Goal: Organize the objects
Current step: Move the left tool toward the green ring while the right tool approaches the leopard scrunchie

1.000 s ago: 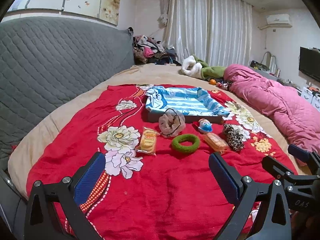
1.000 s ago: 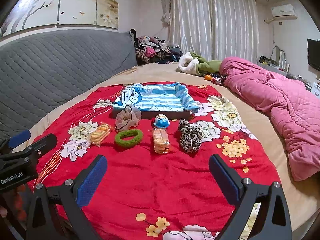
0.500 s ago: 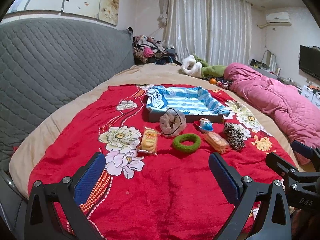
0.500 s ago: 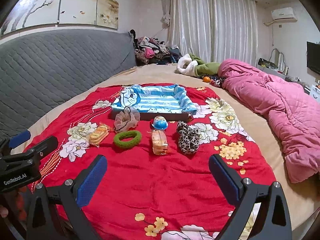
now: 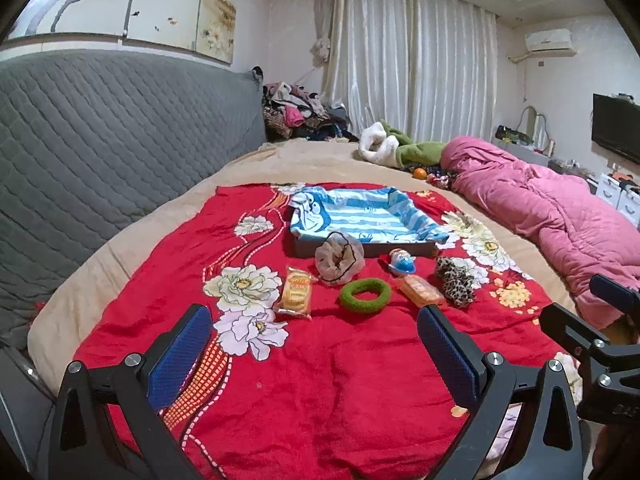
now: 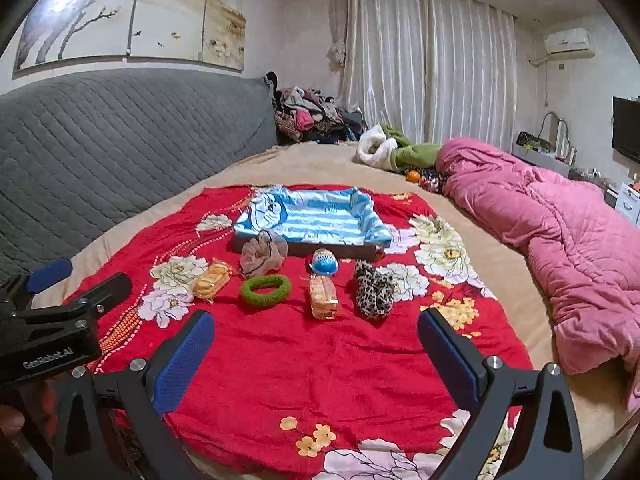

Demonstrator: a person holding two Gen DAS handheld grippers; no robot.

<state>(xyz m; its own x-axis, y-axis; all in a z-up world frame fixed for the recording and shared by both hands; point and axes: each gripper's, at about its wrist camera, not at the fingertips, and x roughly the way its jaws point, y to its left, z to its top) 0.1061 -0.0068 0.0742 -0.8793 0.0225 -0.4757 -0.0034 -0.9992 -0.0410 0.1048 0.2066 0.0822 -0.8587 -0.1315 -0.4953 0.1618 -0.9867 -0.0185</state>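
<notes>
On the red floral blanket (image 5: 320, 360) (image 6: 300, 360) lies a row of small things in front of a blue striped tray (image 5: 360, 216) (image 6: 308, 216): a snack pack (image 5: 298, 292) (image 6: 212, 280), a beige scrunchie (image 5: 339, 258) (image 6: 263, 256), a green ring scrunchie (image 5: 365, 295) (image 6: 265, 289), a blue-and-red egg toy (image 5: 402, 261) (image 6: 324, 262), a second snack pack (image 5: 420, 290) (image 6: 323, 296) and a leopard scrunchie (image 5: 456, 286) (image 6: 374, 288). My left gripper (image 5: 314, 354) is open and empty, short of the row. My right gripper (image 6: 316, 354) is also open and empty.
A grey quilted headboard (image 5: 100, 140) runs along the left. A pink duvet (image 5: 560, 224) (image 6: 560, 232) lies on the right of the bed. Clothes are piled at the far end (image 5: 300, 116). Each gripper shows at the edge of the other's view.
Both views have shifted slightly forward toward the row of objects. Both grippers stay open and hold nothing.
</notes>
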